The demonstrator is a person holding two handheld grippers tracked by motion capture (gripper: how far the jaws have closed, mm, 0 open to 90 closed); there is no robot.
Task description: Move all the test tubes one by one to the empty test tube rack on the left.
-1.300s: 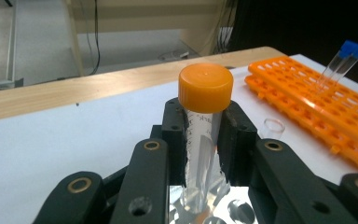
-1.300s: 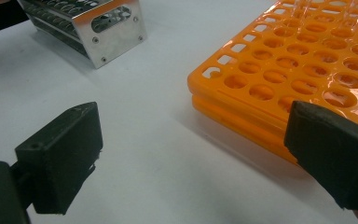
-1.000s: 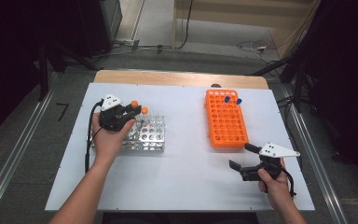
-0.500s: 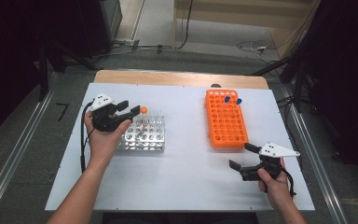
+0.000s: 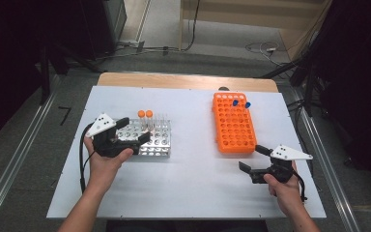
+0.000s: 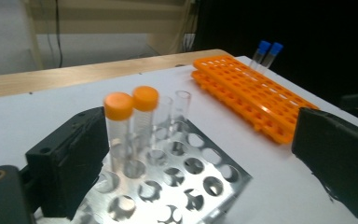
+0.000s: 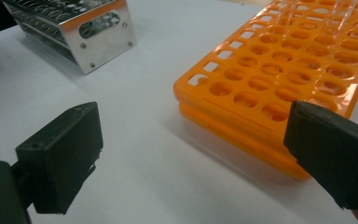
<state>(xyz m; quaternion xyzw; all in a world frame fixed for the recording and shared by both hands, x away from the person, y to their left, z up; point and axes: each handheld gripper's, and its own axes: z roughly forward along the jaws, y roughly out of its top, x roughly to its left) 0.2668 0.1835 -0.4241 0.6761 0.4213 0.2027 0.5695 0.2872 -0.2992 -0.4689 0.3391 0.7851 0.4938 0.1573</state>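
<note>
Left gripper [image 5: 129,129] left of centre in the high view, jaws just opened wide, nothing between them, over metal rack [image 5: 162,145], two orange-capped tubes [image 5: 145,114] upright in its far row, right gripper [image 5: 251,158] lower right, jaws open and empty, just beside orange rack [image 5: 232,126].

The two clear plastic tubes with orange caps [image 6: 131,105] stand in a shiny silver metal rack pierced with round holes [image 6: 182,172]. The flat plastic rack [image 5: 233,123] is bright orange, and its two tubes carry blue caps [image 5: 241,103]. The table top [image 5: 193,179] is plain white, edged by a pale wooden strip [image 5: 183,81]. Both grippers have matt black jaws.
</note>
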